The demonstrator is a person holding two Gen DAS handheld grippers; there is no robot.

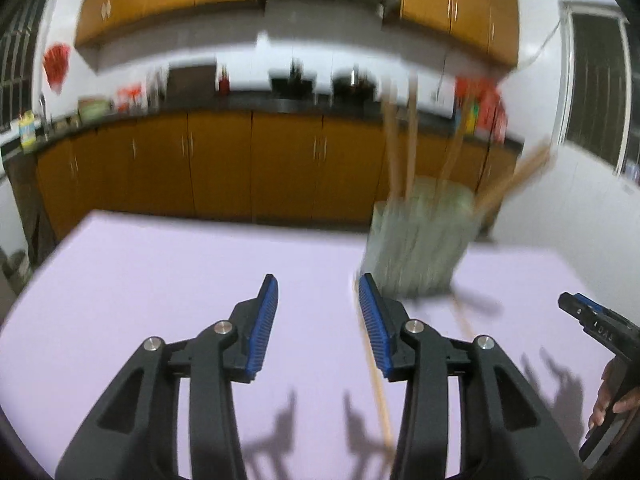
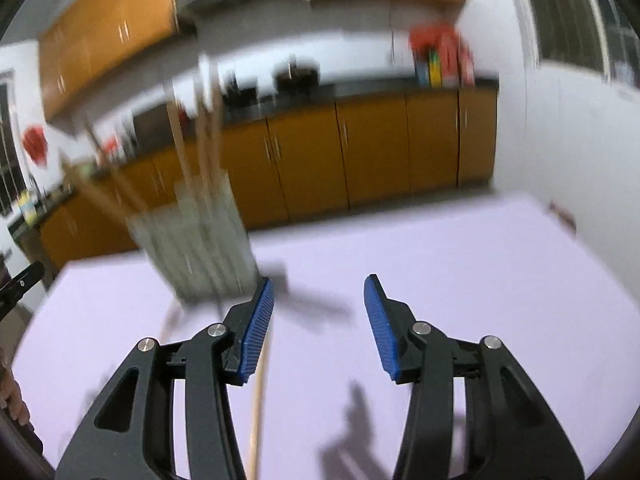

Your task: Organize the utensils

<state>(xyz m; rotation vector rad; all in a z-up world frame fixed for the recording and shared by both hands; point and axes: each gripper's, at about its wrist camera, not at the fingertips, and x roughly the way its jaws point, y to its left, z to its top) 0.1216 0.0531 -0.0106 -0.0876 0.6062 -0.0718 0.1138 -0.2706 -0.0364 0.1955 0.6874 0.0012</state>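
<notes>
A pale slatted utensil holder stands on the lilac table, with several wooden chopsticks sticking out of it. In the right wrist view the holder is blurred, at the left. One loose chopstick lies on the table under my left gripper's right finger; it also shows in the right wrist view. Another chopstick lies near the holder's base. My left gripper is open and empty, left of the holder. My right gripper is open and empty; it shows at the left wrist view's right edge.
Orange kitchen cabinets and a dark counter with pots run behind the table. A white wall stands to the right. The table's far edge lies ahead of the grippers.
</notes>
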